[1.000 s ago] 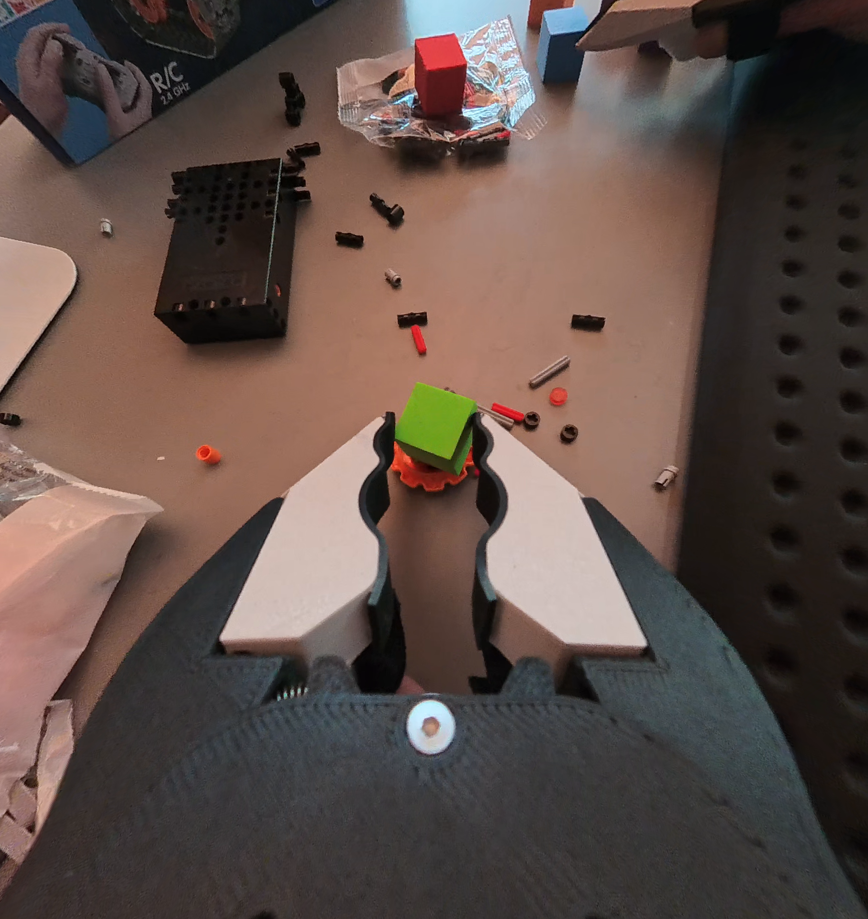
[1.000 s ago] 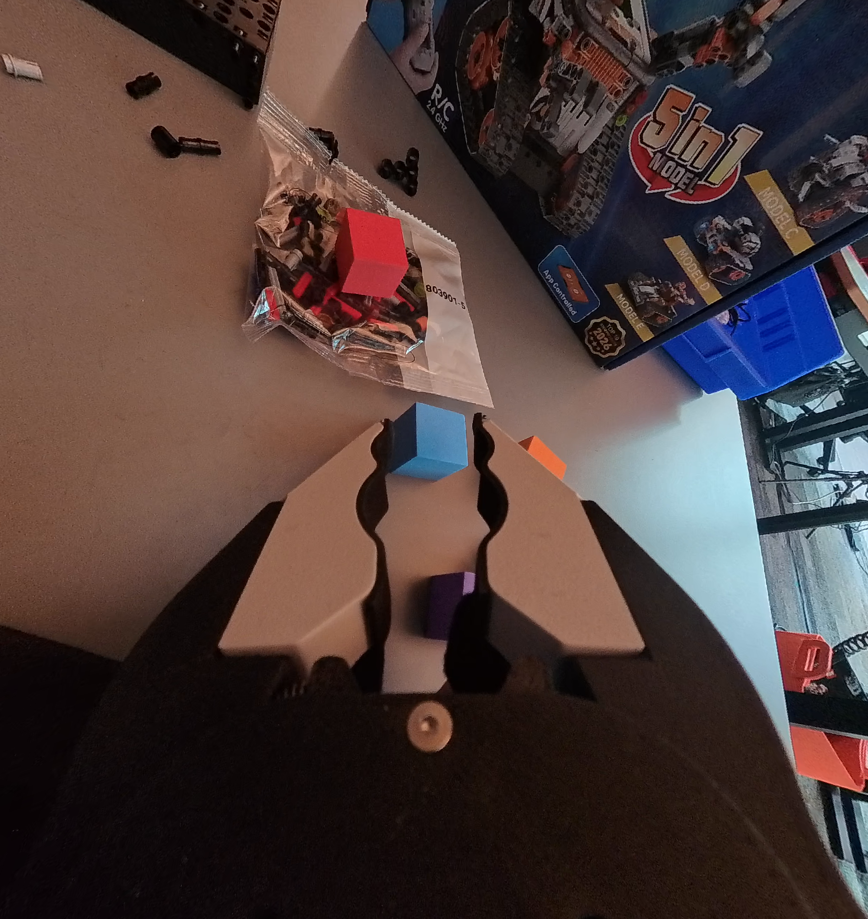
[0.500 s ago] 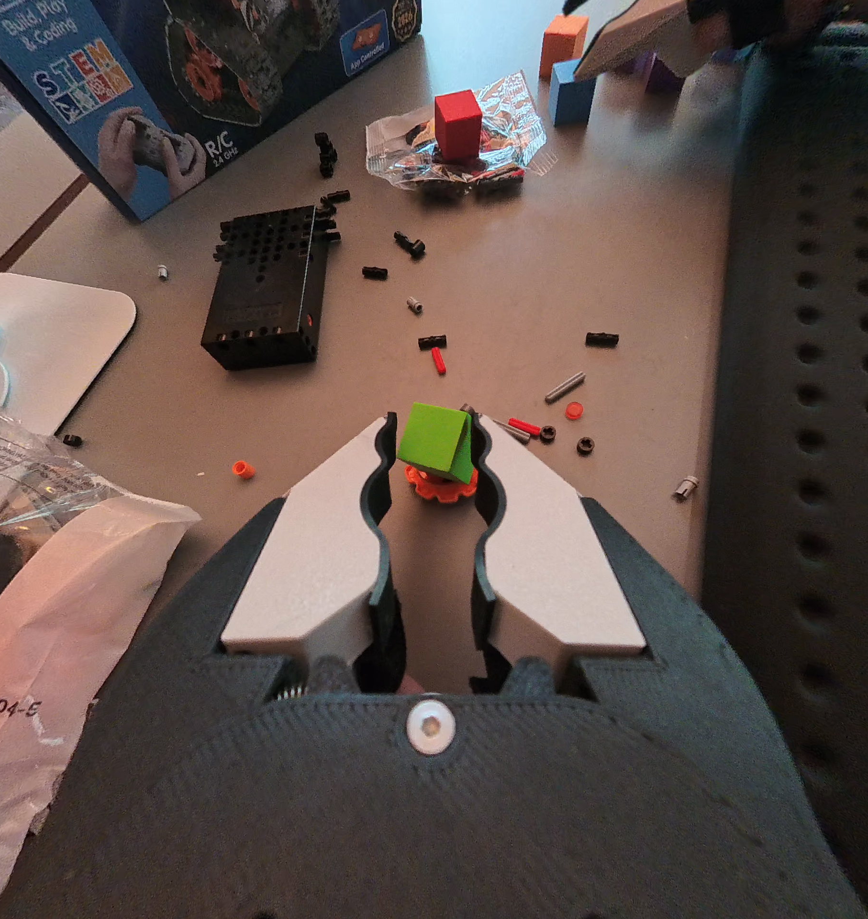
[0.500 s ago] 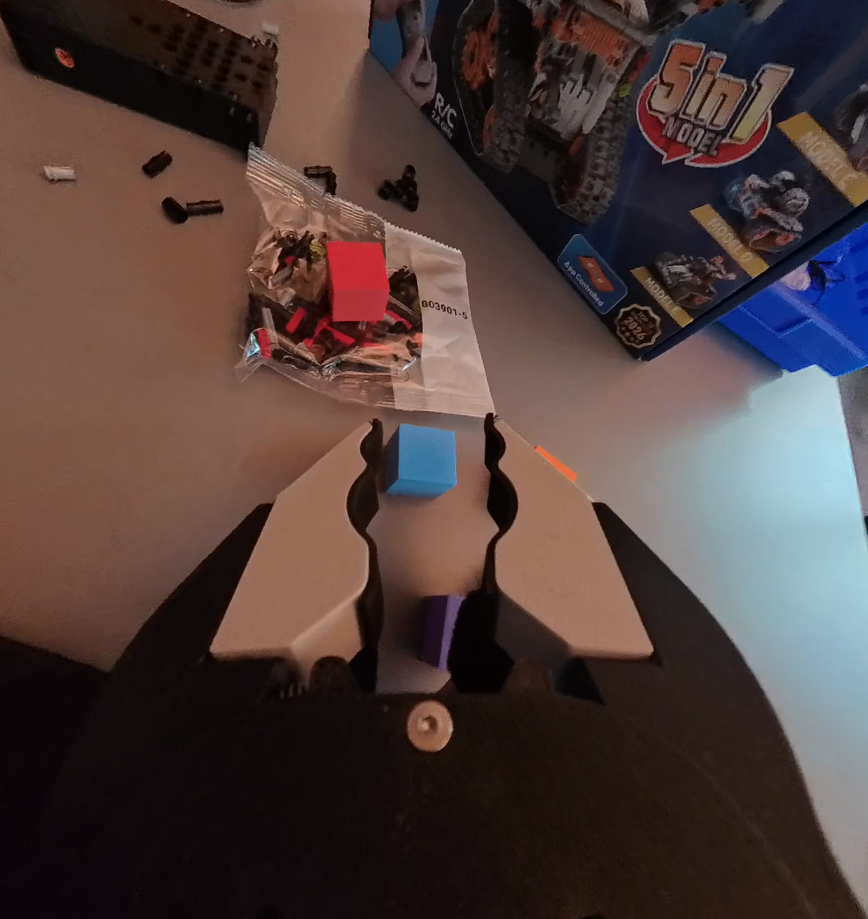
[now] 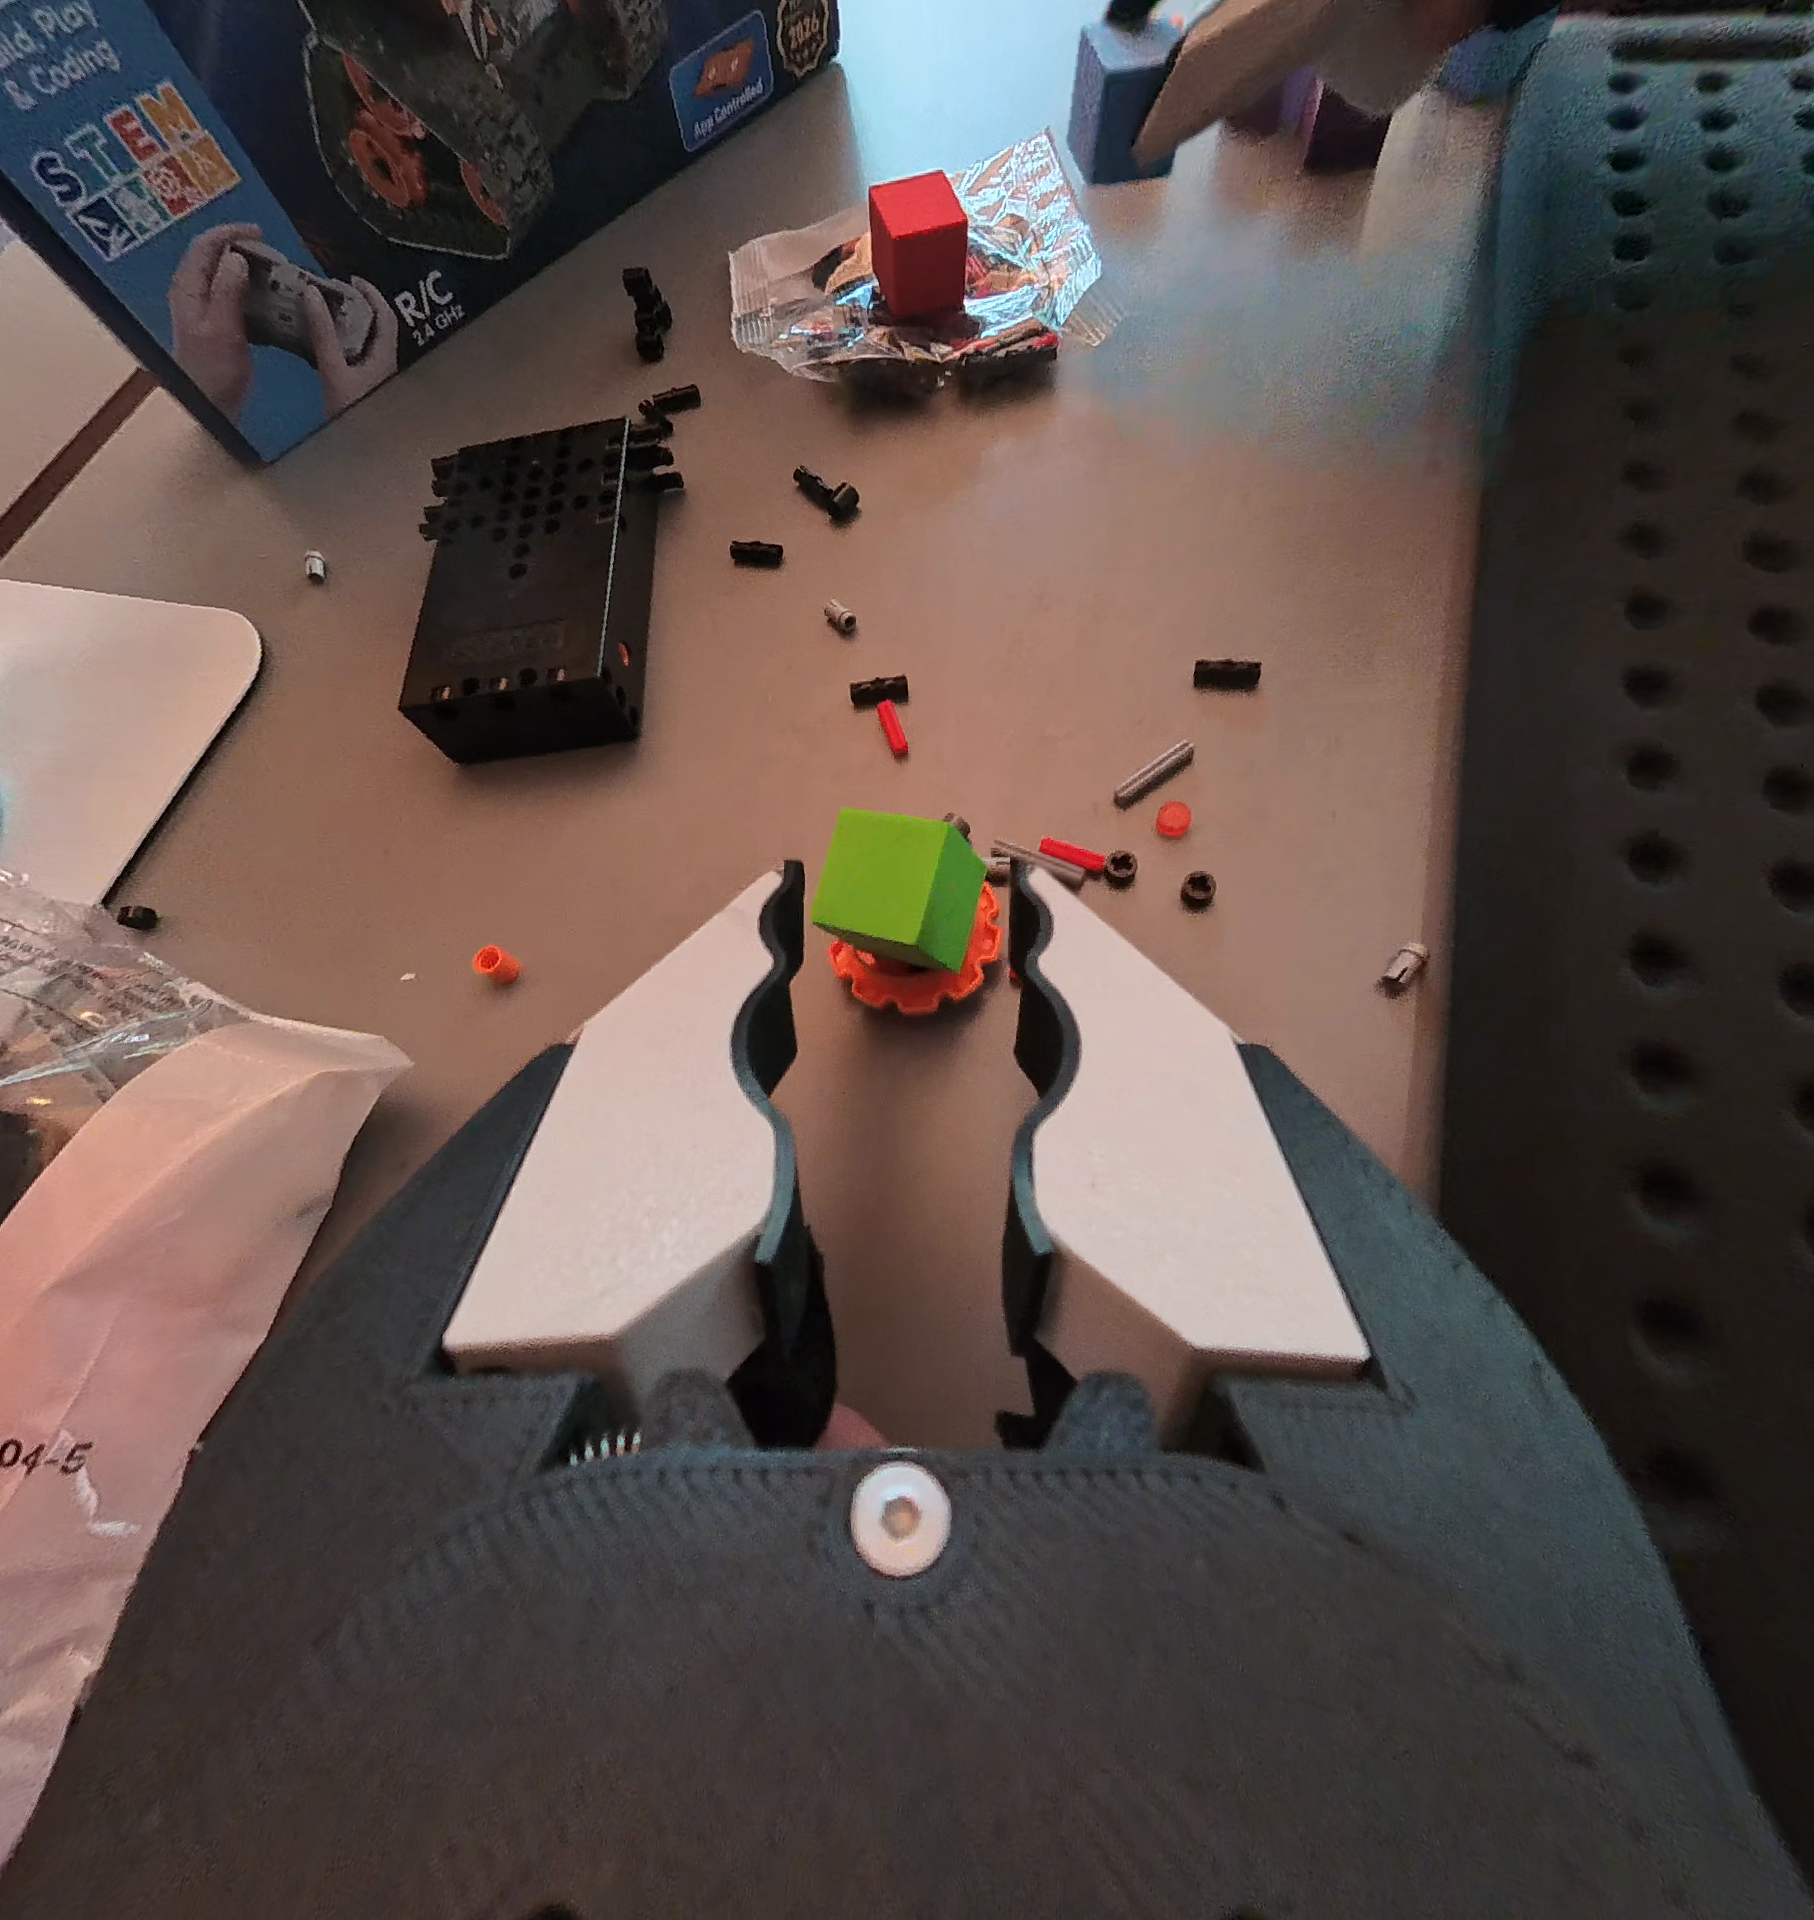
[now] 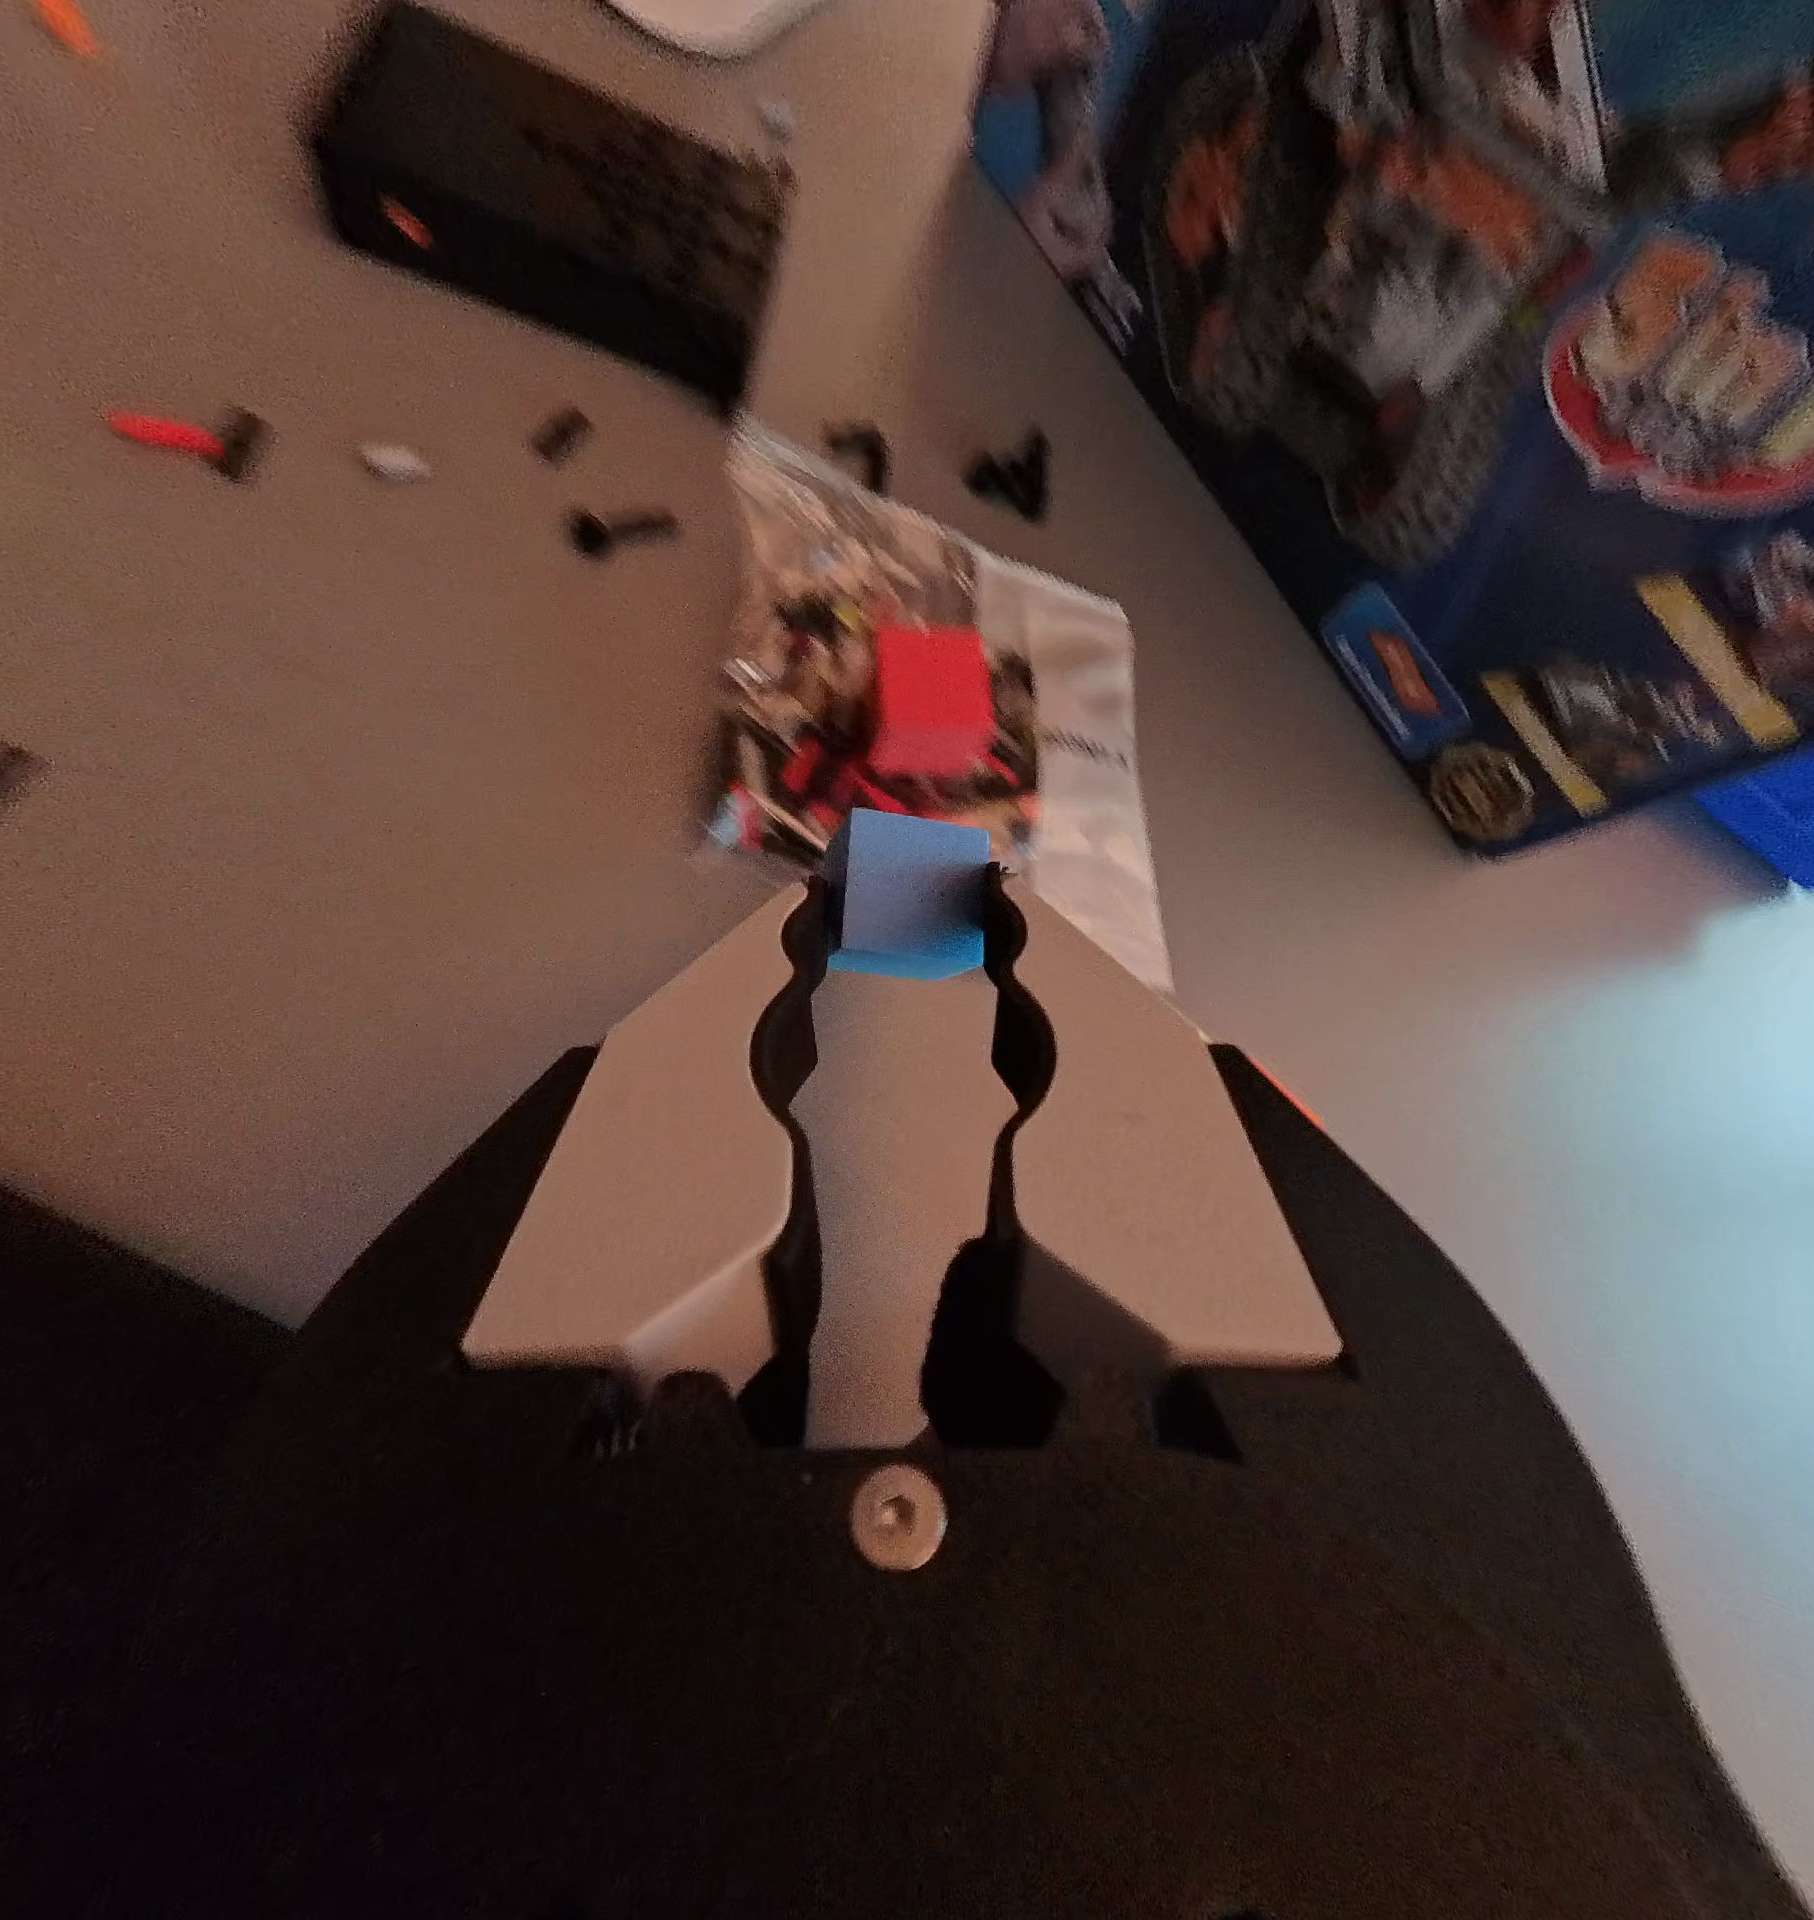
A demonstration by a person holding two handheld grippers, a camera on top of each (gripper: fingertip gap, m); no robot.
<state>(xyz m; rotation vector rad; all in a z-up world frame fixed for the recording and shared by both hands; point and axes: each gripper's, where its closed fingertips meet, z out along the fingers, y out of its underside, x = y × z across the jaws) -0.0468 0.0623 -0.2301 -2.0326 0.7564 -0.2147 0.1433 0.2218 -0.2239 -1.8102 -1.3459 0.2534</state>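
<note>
In the left wrist view my left gripper is open. A green cube stands tilted on an orange gear between the fingers, with a gap on each side. In the right wrist view, which is blurred, my right gripper is shut on a blue cube and holds it above the table, just short of a red cube on a clear bag of parts. The red cube also shows in the left wrist view.
A black perforated box and several small loose pins and axles lie on the grey table. A printed toy box stands at the back left. A plastic bag lies front left, and a dark perforated surface runs along the right.
My left jaws opened and let go of the green cube, which stays tilted on the orange gear. My right jaws opened, shut again on the blue cube and carried it up towards the red cube.
</note>
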